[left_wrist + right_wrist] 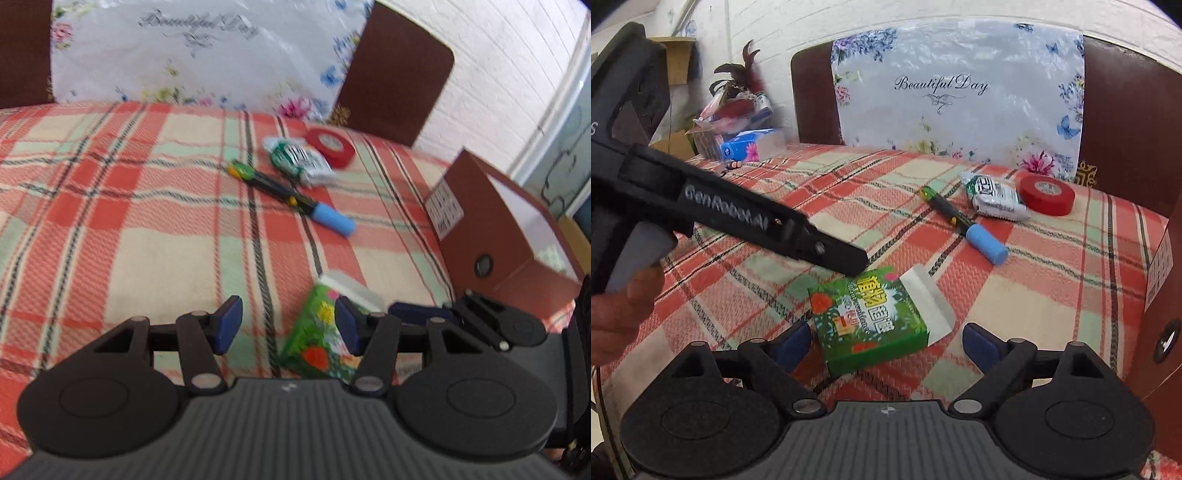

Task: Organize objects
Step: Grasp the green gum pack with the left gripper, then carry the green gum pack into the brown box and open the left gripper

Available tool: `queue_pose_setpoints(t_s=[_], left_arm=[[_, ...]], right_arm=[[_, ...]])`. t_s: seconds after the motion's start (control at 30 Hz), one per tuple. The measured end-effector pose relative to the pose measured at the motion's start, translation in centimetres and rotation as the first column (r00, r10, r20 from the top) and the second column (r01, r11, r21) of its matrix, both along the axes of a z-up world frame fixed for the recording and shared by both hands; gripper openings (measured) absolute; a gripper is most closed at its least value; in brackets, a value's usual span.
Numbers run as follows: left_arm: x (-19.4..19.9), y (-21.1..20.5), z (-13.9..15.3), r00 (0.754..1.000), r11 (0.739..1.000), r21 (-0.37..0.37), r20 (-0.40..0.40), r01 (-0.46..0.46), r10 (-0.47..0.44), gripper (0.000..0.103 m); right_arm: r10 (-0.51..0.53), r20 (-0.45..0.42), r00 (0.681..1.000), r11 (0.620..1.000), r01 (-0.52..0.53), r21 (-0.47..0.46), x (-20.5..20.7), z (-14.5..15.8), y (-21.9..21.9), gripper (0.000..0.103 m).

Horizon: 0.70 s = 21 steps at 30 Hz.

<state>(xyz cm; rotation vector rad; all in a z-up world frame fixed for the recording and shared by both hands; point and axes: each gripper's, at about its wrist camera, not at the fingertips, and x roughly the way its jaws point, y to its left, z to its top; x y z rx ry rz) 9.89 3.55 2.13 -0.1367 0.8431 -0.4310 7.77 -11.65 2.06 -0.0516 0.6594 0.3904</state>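
A green printed box (868, 317) with its white end flap open lies flat on the plaid blanket (1052, 295). My right gripper (886, 345) is open and straddles it; the left pad is at the box's edge and the right pad stands clear. My left gripper (288, 325) is open too. The green box (317, 332) shows low between its jaws, close to the right finger. One of the left gripper's fingers (842, 254) reaches over the box's far corner. A blue pad (417, 314) of the right gripper shows just right of the box.
Farther back lie a marker (949, 210) with a blue cap (988, 247), a green-and-white packet (993, 199) and a red tape roll (1047, 194). An open brown carton (476, 229) stands at the right edge. A floral wrapped package (960, 92) leans at the back; a tissue pack (750, 147) sits at the back left.
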Motion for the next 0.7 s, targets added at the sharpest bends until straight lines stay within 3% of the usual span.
queue_pose_setpoints(t_s=[0.07,0.1,0.17,0.23,0.37,0.53,0.7], left_arm=[[-0.2,-0.4,-0.9,0.999,1.000,-0.002,-0.038,0.010,-0.010,0.055],[-0.4,-0.3,-0.9,0.999,1.000,-0.018,-0.034,0.014,-0.015,0.042],[-0.7,-0.5,-0.5,0.998,0.999,-0.033,-0.047,0.027,-0.029,0.036],[-0.9,-0.8,0.5,0.999,0.999,-0.023,-0.024,0.032,-0.033,0.033],[-1.2,-2.7,4.4,0.995,0.997,-0.032,0.070,0.073,-0.071,0.030],[-1.6,-7.8,9.4,0.957,0.982,-0.038,0.234,0.185,-0.171,0.030],[-1.6,-14.5,10.8,0.910,0.955,-0.002,0.305,0.297,-0.282,0.030]], right_arm=[[0.003,-0.004,1.000,1.000,-0.003,-0.015,0.0,-0.4,0.4,0.087],[0.011,-0.011,1.000,1.000,-0.011,-0.023,-0.1,-0.6,0.6,0.086],[0.011,0.008,1.000,0.999,-0.011,-0.049,-0.3,-0.6,0.9,0.079],[0.013,0.040,0.999,0.999,-0.011,-0.041,-0.8,0.2,0.8,0.066],[-0.041,0.147,0.988,0.998,0.048,-0.043,-2.1,2.4,-0.4,0.066],[-0.159,0.345,0.925,0.980,0.189,-0.056,-4.5,6.5,-3.8,0.066],[-0.284,0.418,0.863,0.941,0.334,-0.051,-6.1,7.9,-8.8,0.066]])
